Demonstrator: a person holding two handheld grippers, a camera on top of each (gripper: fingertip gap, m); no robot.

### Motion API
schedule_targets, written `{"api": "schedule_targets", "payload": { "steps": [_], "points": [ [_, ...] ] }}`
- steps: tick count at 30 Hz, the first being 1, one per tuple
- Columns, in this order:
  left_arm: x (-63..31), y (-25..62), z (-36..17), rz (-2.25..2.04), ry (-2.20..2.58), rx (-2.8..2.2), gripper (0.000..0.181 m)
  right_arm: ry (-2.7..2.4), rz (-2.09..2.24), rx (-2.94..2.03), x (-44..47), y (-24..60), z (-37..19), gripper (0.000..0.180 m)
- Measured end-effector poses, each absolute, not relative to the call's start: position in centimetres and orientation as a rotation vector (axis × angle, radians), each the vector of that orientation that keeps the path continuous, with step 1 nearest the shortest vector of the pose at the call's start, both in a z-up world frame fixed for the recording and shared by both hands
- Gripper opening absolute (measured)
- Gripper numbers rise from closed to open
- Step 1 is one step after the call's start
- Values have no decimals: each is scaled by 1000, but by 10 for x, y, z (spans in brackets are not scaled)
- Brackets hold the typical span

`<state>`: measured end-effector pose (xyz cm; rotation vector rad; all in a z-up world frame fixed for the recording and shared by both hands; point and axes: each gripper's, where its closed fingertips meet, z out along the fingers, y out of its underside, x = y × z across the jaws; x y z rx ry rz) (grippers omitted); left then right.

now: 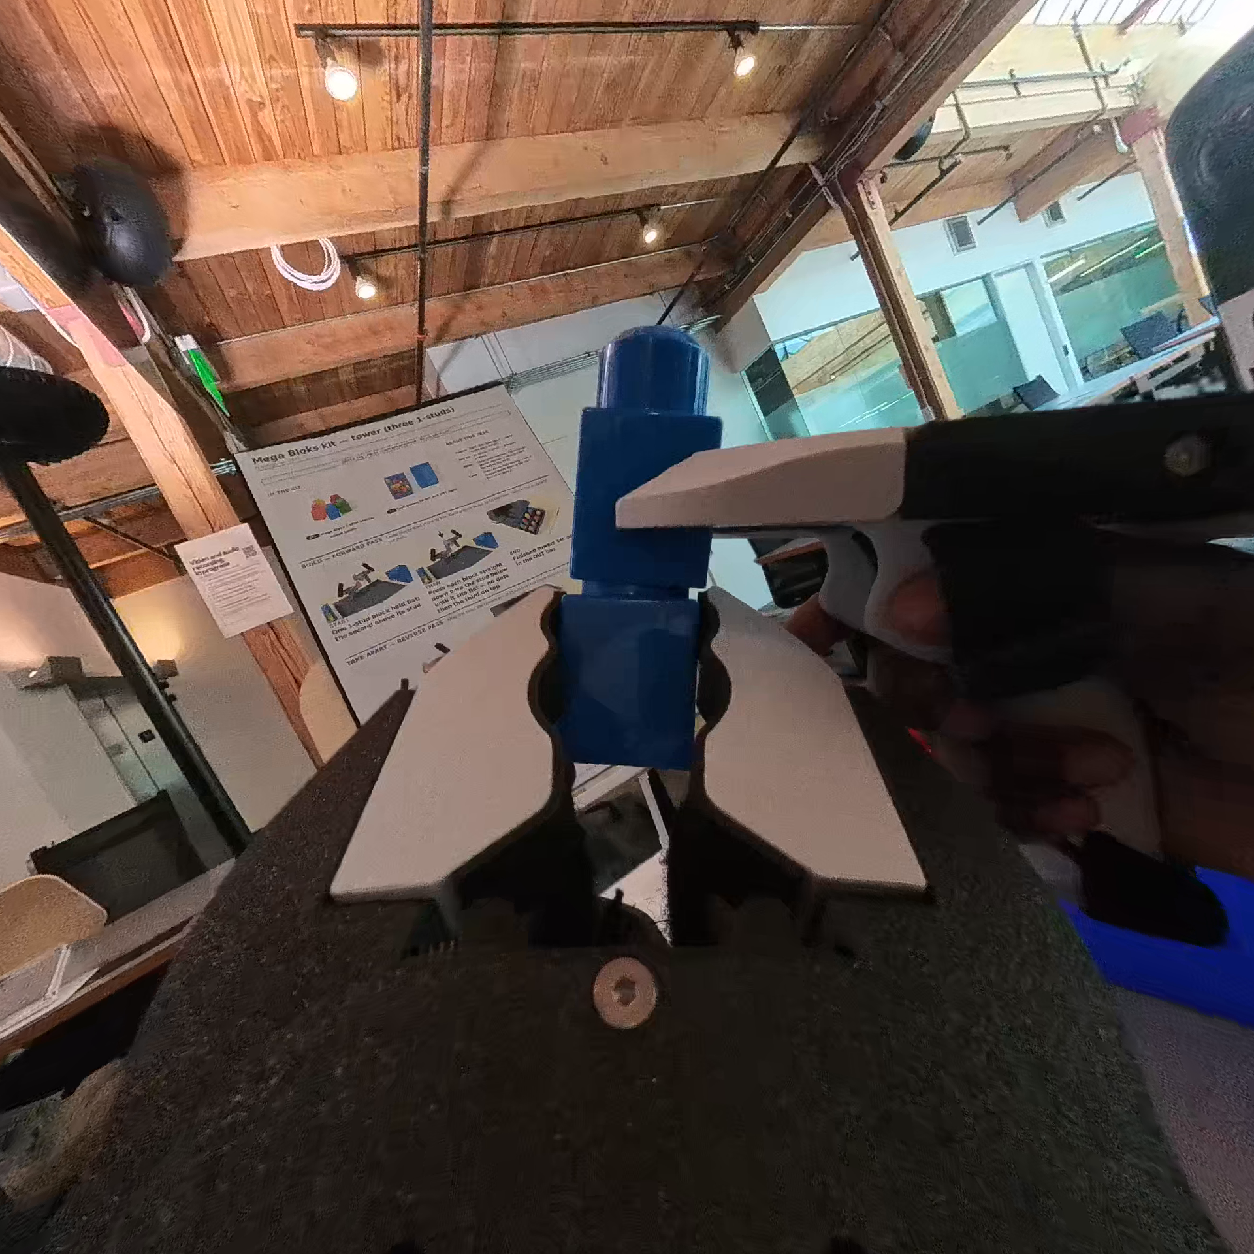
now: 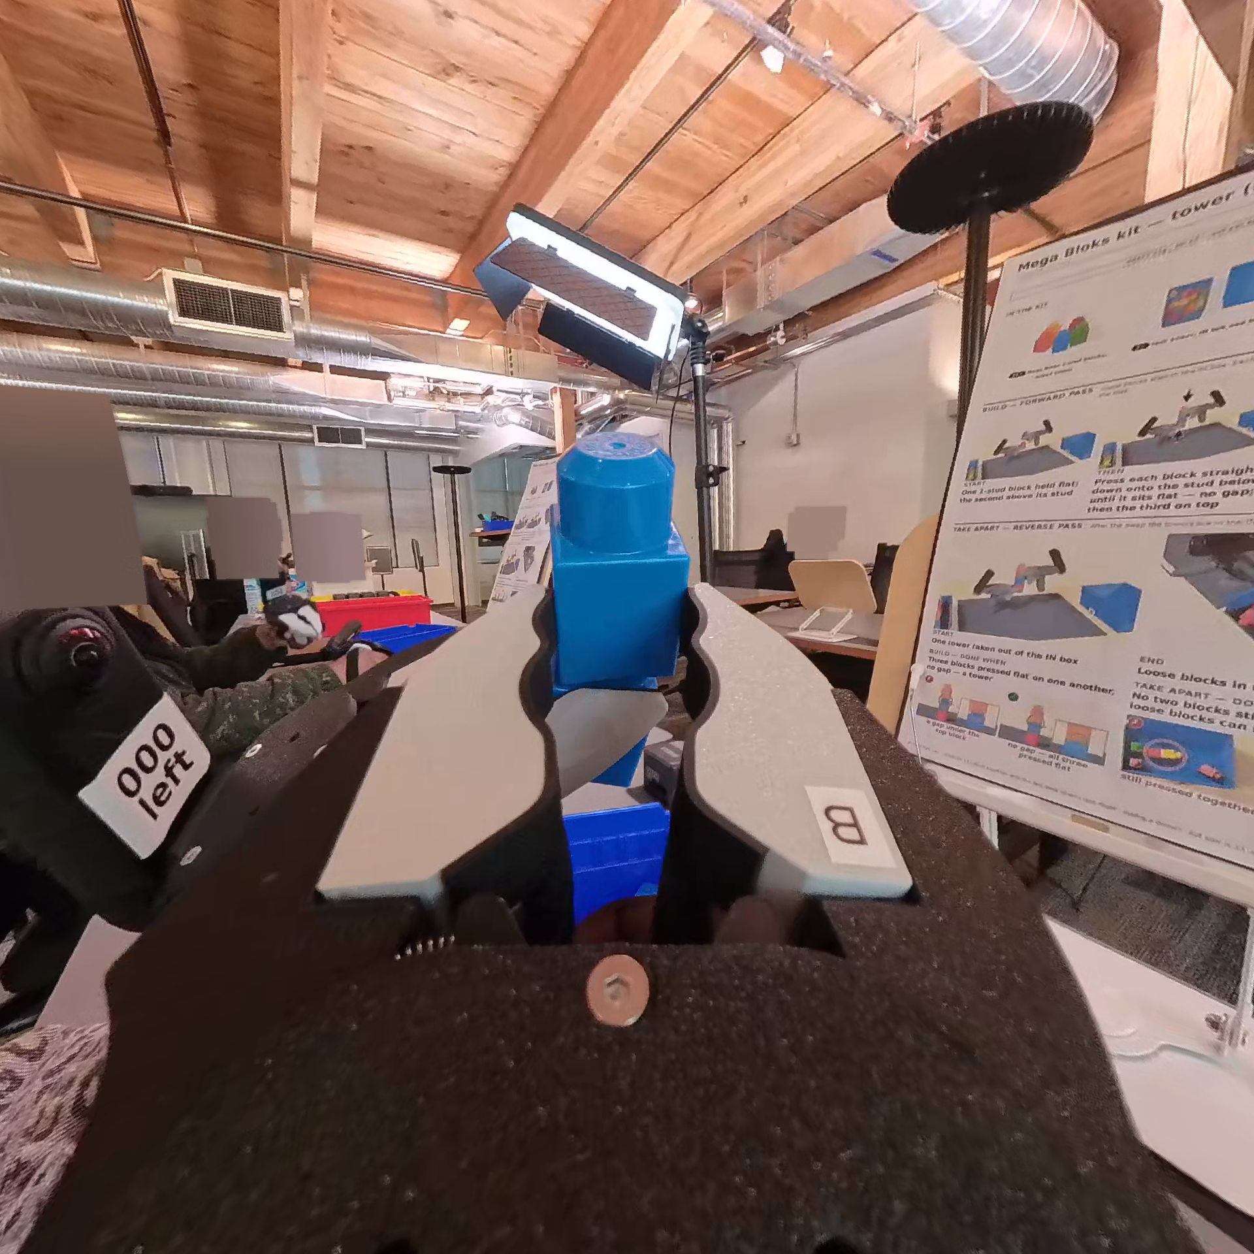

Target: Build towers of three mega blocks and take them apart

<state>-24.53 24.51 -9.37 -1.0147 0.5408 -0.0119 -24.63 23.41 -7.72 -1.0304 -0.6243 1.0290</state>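
- Up in the air, away from any table: two blue blocks joined, lower block (image 1: 628, 685) clamped in left gripper (image 1: 628, 678), upper block (image 2: 614, 611) clamped in right gripper (image 2: 614, 644).
- Probably pulling apart or pressing together; hard to tell which from these views.
- Keep both grips firm and square on flat sides.
- Move straight along stud axis, no twisting.
- Avoid squeezing the joint itself.

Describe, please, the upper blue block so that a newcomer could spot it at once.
Start at the left hand-held gripper, shut on the lower blue block. The upper blue block sits on that one's stud, gripped by the right hand-held gripper. Only its round stud is bare.
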Motion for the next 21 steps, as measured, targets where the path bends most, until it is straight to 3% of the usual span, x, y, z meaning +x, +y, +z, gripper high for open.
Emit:
{"api": "schedule_targets", "payload": {
  "steps": [6, 12, 15, 17, 21],
  "points": [
    [-245, 249, -99, 51, 602, -987, 35, -719, 1075, -1143, -246, 237, -89, 35],
    [-247, 249, -99, 82, 636, -984, 36, -784, 1008, -1161, -239, 236, -90, 59],
    [-244, 248, -102, 130, 688, -968, 35, -727, 993, -1098, -227, 233, -77, 51],
    [-239, 246, -104, 184, 736, -944, 36, -753, 973, -1098, -226, 232, -79, 35],
    [-235, 240, -106, 266, 794, -869, 35, -769, 1037, -1143, -225, 230, -83, 34]
  ]
}}
